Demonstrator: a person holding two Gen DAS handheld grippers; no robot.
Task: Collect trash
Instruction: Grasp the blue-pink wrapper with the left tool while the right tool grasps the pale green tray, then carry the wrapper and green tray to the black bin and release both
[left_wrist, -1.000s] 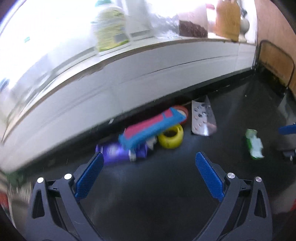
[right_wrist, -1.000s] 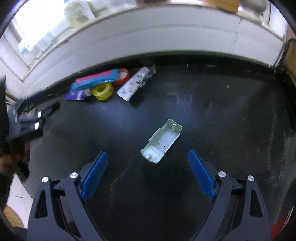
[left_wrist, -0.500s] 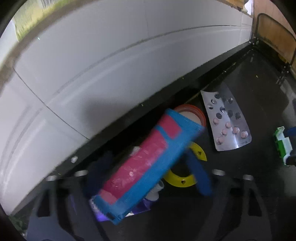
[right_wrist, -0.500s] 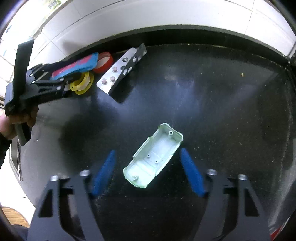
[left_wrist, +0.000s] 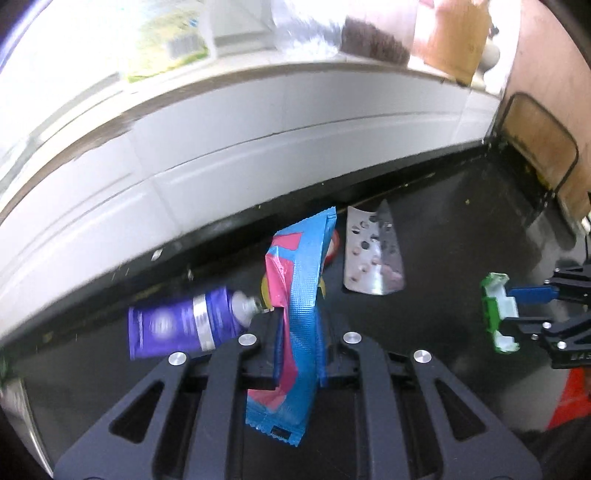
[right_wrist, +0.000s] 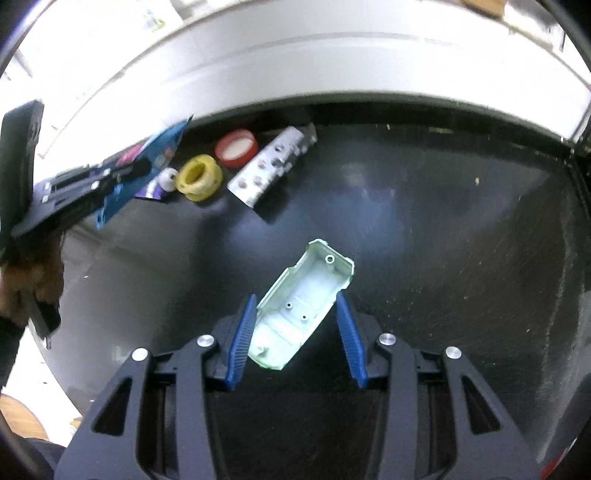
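My left gripper (left_wrist: 301, 317) is closing, and its pads press on a blue and pink wrapper (left_wrist: 306, 266) that stands on edge between them, raised off the black worktop (right_wrist: 443, 229). Under it lie a purple tube (left_wrist: 177, 325), a yellow ring (right_wrist: 199, 177), a red lid (right_wrist: 236, 147) and a silver blister pack (left_wrist: 373, 254). My right gripper (right_wrist: 295, 297) is closing too. Its blue pads touch both sides of a pale green plastic shell (right_wrist: 306, 291) that lies at an angle between them. The left wrist view shows that shell (left_wrist: 495, 310) in the right gripper (left_wrist: 517, 310).
A white tiled wall (left_wrist: 258, 122) runs along the back of the worktop, with bottles and a board on the sill above. A black wire rack (left_wrist: 535, 147) stands at the far right. A person's hand (right_wrist: 22, 291) holds the left tool.
The left gripper came down over the wrapper, shut on it and pulled it up and back off the pile. The right gripper sank over the green shell and narrowed until its pads touched it.
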